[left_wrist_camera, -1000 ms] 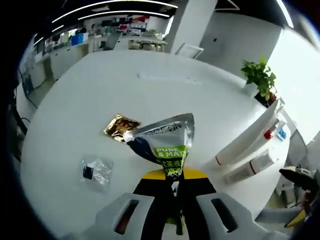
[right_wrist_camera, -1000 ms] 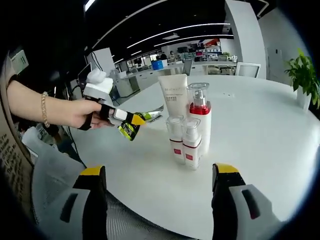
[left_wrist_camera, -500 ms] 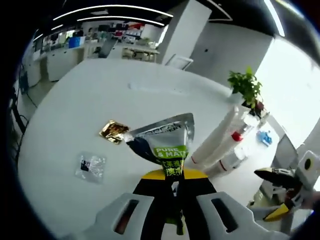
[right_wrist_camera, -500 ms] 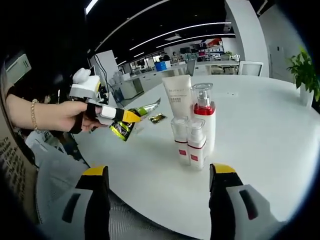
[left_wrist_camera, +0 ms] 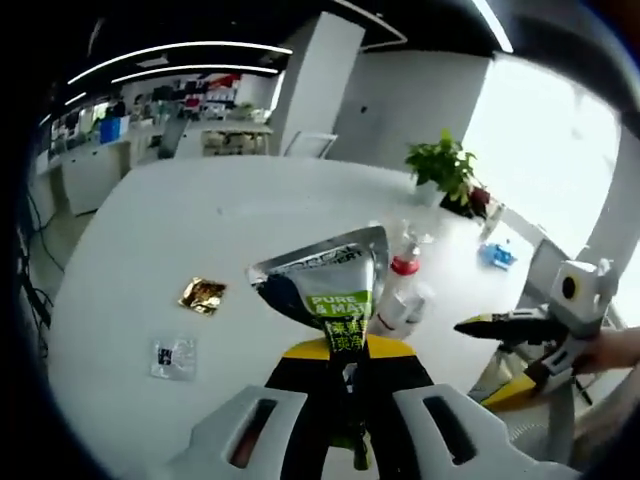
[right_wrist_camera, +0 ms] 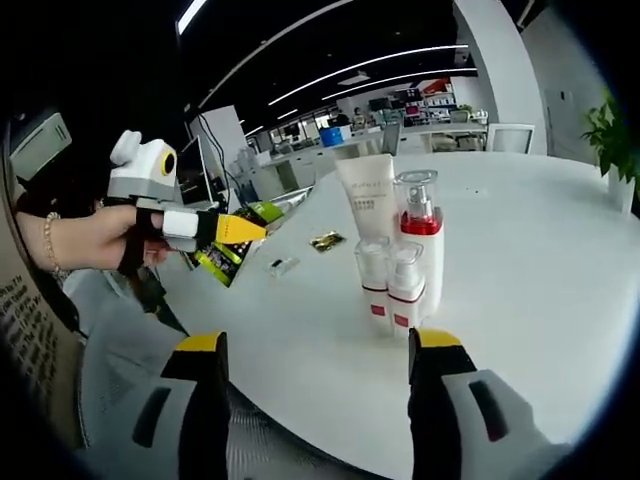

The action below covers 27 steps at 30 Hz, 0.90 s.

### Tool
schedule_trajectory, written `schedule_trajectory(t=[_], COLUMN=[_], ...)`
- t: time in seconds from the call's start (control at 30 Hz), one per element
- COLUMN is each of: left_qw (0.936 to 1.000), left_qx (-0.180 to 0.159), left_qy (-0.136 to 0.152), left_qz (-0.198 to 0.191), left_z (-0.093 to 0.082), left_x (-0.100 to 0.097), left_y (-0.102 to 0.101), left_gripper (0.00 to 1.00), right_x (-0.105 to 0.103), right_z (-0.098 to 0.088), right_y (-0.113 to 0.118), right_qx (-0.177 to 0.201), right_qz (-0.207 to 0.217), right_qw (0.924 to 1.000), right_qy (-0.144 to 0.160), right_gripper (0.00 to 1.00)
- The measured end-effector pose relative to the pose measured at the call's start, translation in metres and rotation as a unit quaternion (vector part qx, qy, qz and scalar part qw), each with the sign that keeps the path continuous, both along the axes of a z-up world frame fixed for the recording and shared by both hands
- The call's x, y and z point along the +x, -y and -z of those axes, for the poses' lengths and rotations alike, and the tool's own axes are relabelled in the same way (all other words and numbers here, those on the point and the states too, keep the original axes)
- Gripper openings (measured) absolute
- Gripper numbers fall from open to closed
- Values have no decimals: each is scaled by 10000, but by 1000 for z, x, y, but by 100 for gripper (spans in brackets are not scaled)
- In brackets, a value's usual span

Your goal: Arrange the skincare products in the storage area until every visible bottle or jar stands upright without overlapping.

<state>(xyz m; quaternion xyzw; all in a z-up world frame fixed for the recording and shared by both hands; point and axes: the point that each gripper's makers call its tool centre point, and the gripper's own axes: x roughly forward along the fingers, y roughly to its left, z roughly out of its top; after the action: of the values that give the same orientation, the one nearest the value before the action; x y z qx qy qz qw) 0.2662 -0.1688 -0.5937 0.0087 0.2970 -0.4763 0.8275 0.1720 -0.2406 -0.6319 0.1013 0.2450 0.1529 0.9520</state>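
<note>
Centrally in the left gripper view, a shiny silver sachet (left_wrist_camera: 328,292) with a green label stands pinched between the closed yellow-tipped jaws of the left gripper (left_wrist_camera: 345,350), raised above the round white table (left_wrist_camera: 150,240). At about 2 o'clock from the sachet, a cluster of bottles (left_wrist_camera: 400,295) stands upright on the table, its tallest pump bottle capped in red and clear plastic. In the right gripper view the same cluster shows as a white tube (right_wrist_camera: 366,196) standing on its cap, touching the red-collared pump bottle (right_wrist_camera: 421,240), with two small bottles (right_wrist_camera: 393,285) with red labels just in front. At 9 o'clock there, a person's hand (right_wrist_camera: 95,240) holds the left gripper level. The right gripper (right_wrist_camera: 315,350) hangs wide open, holding nothing. A crinkled gold packet (left_wrist_camera: 201,295) and a clear packet (left_wrist_camera: 172,356) lie flat at 9 o'clock of the sachet.
</note>
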Motion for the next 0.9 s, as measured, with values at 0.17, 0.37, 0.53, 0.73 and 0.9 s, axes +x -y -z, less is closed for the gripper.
schedule_trajectory(t=[0.17, 0.37, 0.53, 0.73, 0.9], left_qw=[9998, 9988, 9974, 9961, 9946], left_qx=[-25, -189, -450, -570, -734], left_qy=[155, 208, 75, -22, -161], left_qz=[114, 400, 561, 667, 715], left_z=[-8, -19, -28, -38, -44], left_x=[-10, -29, -43, -58, -67], left_y=[-3, -2, 3, 8, 15], left_gripper=[5, 6, 6, 7, 9], right_x=[-2, -3, 16, 44, 49], right_z=[-1, -23, -66, -95, -93], right_y=[-6, -21, -28, -28, -31], right_qx=[232, 1185, 2414, 3299, 3336], right_qz=[-102, -278, -3, 335, 449], right_qw=[9997, 9926, 9695, 9410, 9390], right_qy=[-66, 9, 434, 677, 703], right_gripper=[68, 58, 52, 46, 27])
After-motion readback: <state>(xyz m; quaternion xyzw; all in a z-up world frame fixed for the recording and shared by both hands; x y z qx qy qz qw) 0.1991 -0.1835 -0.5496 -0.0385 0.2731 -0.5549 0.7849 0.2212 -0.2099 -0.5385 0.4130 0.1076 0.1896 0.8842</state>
